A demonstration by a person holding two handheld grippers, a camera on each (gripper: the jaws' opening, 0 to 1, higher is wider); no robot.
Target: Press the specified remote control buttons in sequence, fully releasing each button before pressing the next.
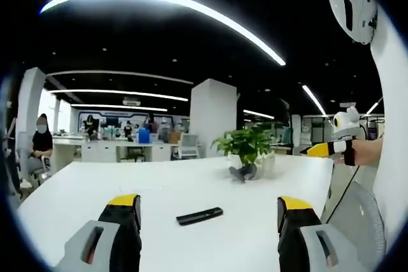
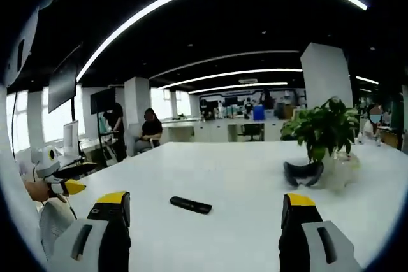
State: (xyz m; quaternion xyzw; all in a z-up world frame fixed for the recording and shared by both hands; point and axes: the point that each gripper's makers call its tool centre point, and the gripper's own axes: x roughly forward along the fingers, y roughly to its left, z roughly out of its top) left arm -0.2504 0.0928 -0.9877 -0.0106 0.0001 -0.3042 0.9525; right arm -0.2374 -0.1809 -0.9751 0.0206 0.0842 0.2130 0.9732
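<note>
My left tongs (image 1: 208, 221) and right tongs (image 2: 205, 221) both stand released, jaws wide apart, grasping nothing. Just beyond them the black remote control (image 1: 199, 215) lies flat on the white counter (image 1: 95, 186), apart from both and about equally near, so I judge either can reach. Its long axis runs left-right, slightly skewed; which end points where I cannot tell. Farther right stands a potted plant (image 2: 324, 133).
</note>
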